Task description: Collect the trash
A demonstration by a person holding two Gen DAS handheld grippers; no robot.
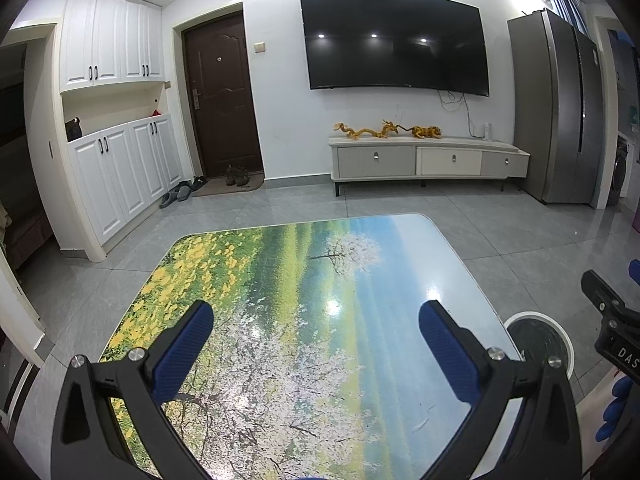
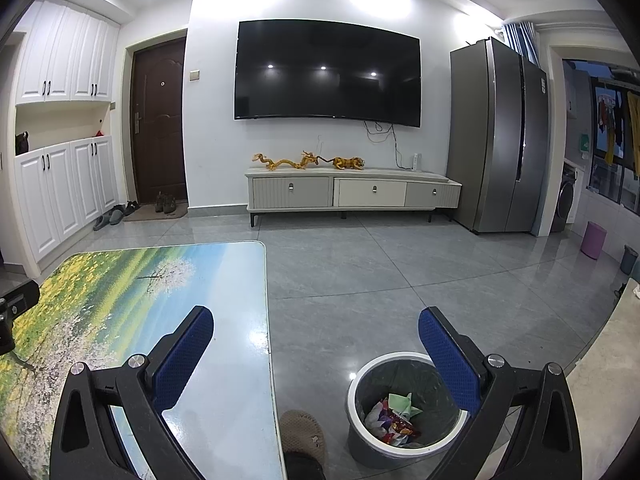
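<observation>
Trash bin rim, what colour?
White rim on the trash bin, dark grey body. Clearest in the right wrist view.

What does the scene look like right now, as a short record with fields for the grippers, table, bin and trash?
left gripper: open, holds nothing, over the table
right gripper: open, holds nothing, above the table edge and bin
table: landscape-print top, no trash seen on it
bin: on the floor beside the table, lined with a dark bag
trash: crumpled wrappers and paper inside the bin
slipper: on the floor between table and bin
</observation>
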